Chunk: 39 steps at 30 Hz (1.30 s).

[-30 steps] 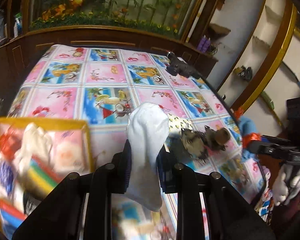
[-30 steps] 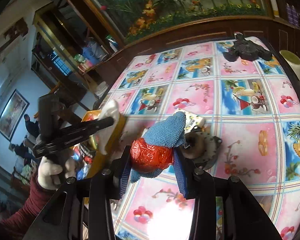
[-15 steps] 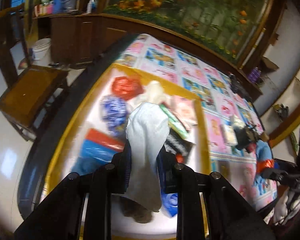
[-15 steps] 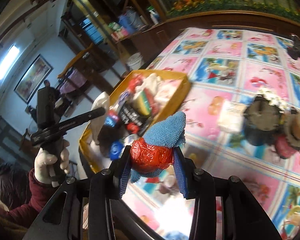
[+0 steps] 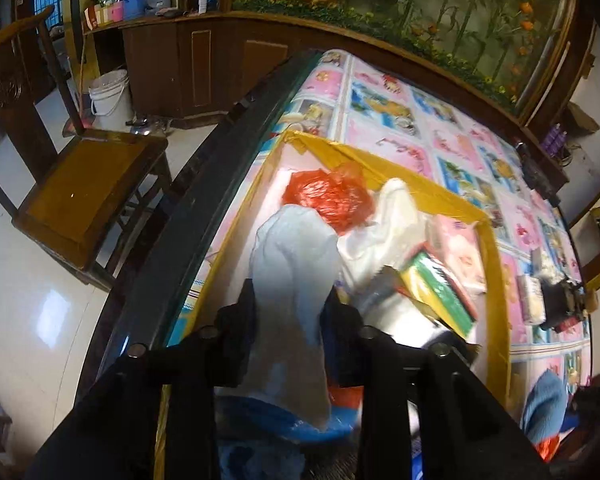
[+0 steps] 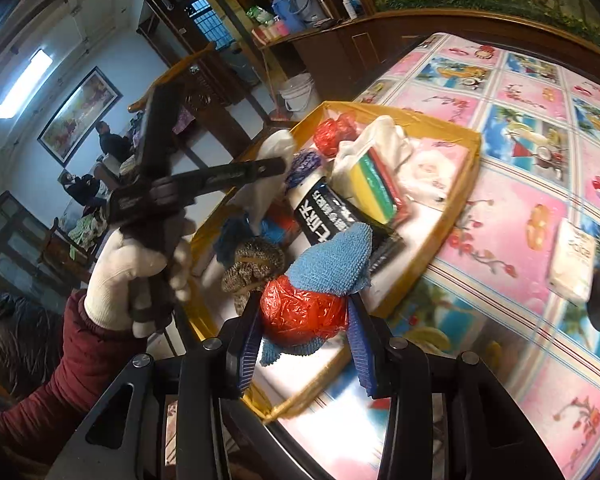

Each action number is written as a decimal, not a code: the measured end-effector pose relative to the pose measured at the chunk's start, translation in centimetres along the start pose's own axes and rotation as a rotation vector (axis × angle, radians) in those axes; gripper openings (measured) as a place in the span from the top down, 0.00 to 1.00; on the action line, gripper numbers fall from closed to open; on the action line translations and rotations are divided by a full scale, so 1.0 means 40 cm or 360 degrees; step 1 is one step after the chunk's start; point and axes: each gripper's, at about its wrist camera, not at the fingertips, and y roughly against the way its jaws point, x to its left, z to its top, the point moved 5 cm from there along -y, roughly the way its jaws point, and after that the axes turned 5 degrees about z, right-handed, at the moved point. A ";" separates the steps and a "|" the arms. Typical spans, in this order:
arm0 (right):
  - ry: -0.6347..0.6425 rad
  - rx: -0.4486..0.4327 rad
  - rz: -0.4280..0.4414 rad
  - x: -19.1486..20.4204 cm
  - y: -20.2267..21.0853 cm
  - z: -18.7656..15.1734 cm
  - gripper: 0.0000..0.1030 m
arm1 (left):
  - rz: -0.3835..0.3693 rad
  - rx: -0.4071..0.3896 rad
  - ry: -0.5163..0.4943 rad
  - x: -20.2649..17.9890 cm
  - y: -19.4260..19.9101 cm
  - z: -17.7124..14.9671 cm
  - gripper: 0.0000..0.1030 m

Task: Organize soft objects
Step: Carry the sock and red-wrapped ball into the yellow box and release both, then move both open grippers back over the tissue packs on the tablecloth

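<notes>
My white sock (image 5: 292, 280) hangs over the yellow tray (image 5: 496, 264), left fingers (image 5: 244, 320) opening around it. Right fingers (image 6: 244, 344) clench a blue cloth (image 6: 332, 260) and red bag (image 6: 300, 314). Tray mostly filled; a few things remain on the desk (image 6: 520, 208).

A: Delta vs a second ago?
B: Both grippers moved off the open tablecloth to over the yellow tray (image 5: 496, 264). Left gripper (image 5: 288, 312) jaws now opening, white sock (image 5: 292, 264) between them, hanging over tray contents.
</notes>
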 end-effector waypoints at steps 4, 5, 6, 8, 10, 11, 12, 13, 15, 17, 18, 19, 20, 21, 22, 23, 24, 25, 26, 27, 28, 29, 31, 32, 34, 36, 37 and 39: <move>0.0071 0.0028 -0.0035 0.030 -0.062 0.020 0.61 | -0.0069 -0.0032 0.0050 0.012 0.033 -0.014 0.68; 0.0088 0.0036 -0.0040 0.035 -0.075 0.024 0.61 | -0.0082 -0.0059 0.0049 0.012 0.056 -0.019 0.68; 0.0100 0.0053 -0.0046 0.037 -0.100 0.032 0.61 | -0.0093 -0.0088 0.0049 0.012 0.078 -0.024 0.66; 0.0098 0.0105 -0.0050 0.035 -0.144 0.042 0.61 | -0.0118 -0.0172 0.0055 0.017 0.133 -0.037 0.56; 0.0095 0.0156 -0.0038 0.038 -0.189 0.048 0.61 | -0.0123 -0.0265 0.0071 0.028 0.185 -0.050 0.46; 0.0097 0.0177 -0.0037 0.041 -0.208 0.051 0.61 | -0.0126 -0.0302 0.0077 0.032 0.207 -0.055 0.46; 0.0103 0.0203 -0.0044 0.045 -0.232 0.054 0.61 | -0.0128 -0.0339 0.0083 0.037 0.229 -0.063 0.46; 0.0105 0.0230 -0.0053 0.049 -0.253 0.053 0.61 | -0.0129 -0.0366 0.0092 0.042 0.247 -0.068 0.46; 0.0099 0.0271 -0.0076 0.052 -0.284 0.048 0.61 | -0.0130 -0.0403 0.0111 0.045 0.268 -0.075 0.45; 0.0081 0.0268 -0.0089 0.055 -0.296 0.049 0.61 | -0.0129 -0.0428 0.0122 0.043 0.284 -0.082 0.44; 0.0074 0.0263 -0.0091 0.059 -0.296 0.051 0.58 | -0.0128 -0.0439 0.0127 0.039 0.290 -0.085 0.43; 0.0077 0.0250 -0.0097 0.064 -0.292 0.053 0.54 | -0.0129 -0.0447 0.0129 0.032 0.294 -0.088 0.42; 0.0085 0.0226 -0.0104 0.066 -0.283 0.054 0.45 | -0.0131 -0.0453 0.0124 0.025 0.298 -0.092 0.38; 0.0097 0.0185 -0.0121 0.070 -0.268 0.057 0.35 | -0.0129 -0.0461 0.0116 0.016 0.302 -0.097 0.35; 0.0110 0.0140 -0.0137 0.074 -0.247 0.058 0.32 | -0.0125 -0.0469 0.0111 0.009 0.304 -0.101 0.35; 0.0121 0.0097 -0.0145 0.078 -0.226 0.058 0.28 | -0.0118 -0.0476 0.0105 0.000 0.307 -0.107 0.35; 0.0130 0.0053 -0.0145 0.082 -0.202 0.056 0.27 | -0.0113 -0.0478 0.0095 -0.011 0.308 -0.111 0.35; 0.0133 0.0006 -0.0144 0.083 -0.175 0.052 0.26 | -0.0109 -0.0477 0.0089 -0.020 0.309 -0.115 0.35; 0.0129 -0.0034 -0.0145 0.080 -0.151 0.047 0.24 | -0.0102 -0.0475 0.0082 -0.033 0.310 -0.118 0.35; 0.0118 -0.0089 -0.0151 0.076 -0.124 0.042 0.21 | -0.0101 -0.0466 0.0073 -0.044 0.312 -0.123 0.35; 0.0107 -0.0132 -0.0154 0.069 -0.103 0.035 0.20 | -0.0091 -0.0465 0.0061 -0.058 0.315 -0.127 0.35; 0.0093 -0.0181 -0.0162 0.061 -0.081 0.027 0.19 | -0.0072 -0.0470 0.0042 -0.074 0.319 -0.133 0.35; 0.0068 -0.0263 -0.0193 0.039 -0.041 0.004 0.18 | 0.0000 -0.0507 0.0001 -0.107 0.331 -0.145 0.35; 0.0054 -0.0302 -0.0214 0.025 -0.022 -0.008 0.17 | 0.0045 -0.0530 -0.0025 -0.124 0.337 -0.152 0.33; 0.0019 -0.0387 -0.0269 -0.002 0.013 -0.045 0.16 | 0.0156 -0.0572 -0.0093 -0.166 0.345 -0.171 0.25; -0.0034 -0.0445 -0.0306 -0.036 0.040 -0.080 0.15 | 0.0220 -0.0596 -0.0188 -0.215 0.346 -0.190 0.25; -0.0060 -0.0461 -0.0312 -0.050 0.053 -0.098 0.15 | 0.0243 -0.0600 -0.0231 -0.235 0.346 -0.197 0.25; -0.0105 -0.0485 -0.0333 -0.078 0.071 -0.125 0.15 | 0.0307 -0.0611 -0.0326 -0.279 0.346 -0.214 0.25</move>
